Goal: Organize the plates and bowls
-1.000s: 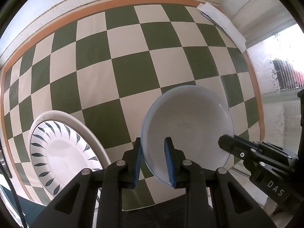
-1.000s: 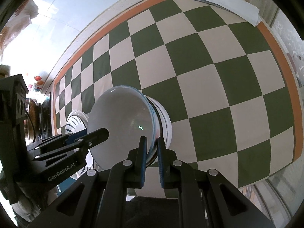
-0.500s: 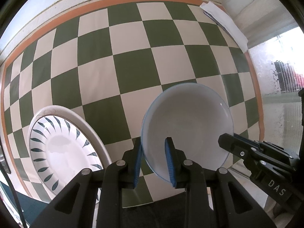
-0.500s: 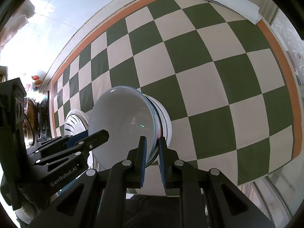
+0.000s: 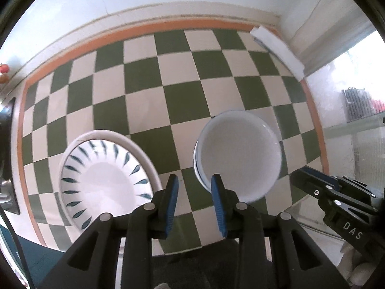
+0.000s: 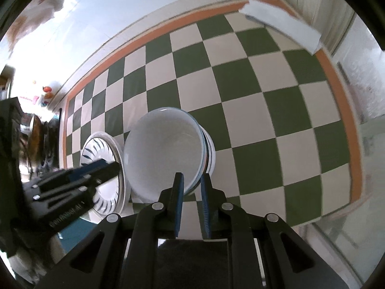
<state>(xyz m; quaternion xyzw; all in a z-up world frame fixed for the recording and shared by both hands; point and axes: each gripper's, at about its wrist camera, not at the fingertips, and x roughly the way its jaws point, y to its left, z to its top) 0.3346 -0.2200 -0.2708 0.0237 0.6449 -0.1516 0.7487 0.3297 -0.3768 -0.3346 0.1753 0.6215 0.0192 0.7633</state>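
**Bowl leaves the tongs and joins the stack**

The left tongs (image 5: pixel 194 202), clamped on the rim of the white bowl (image 5: pixel 238 154) half a second ago, now stand spread and drawn back, the rim just beside the right-hand blue pad and no longer between the two. The right tongs (image 6: pixel 192 203) have also parted slightly and now straddle the bowl's near rim without pressing it. The bowl, tilted on edge a second ago, now sits level, nested on the stacked bowls (image 6: pixel 208 151) on the checked counter (image 5: pixel 182 101). Both views have pulled back, showing more of the patterned plate (image 5: pixel 103 178) alongside.
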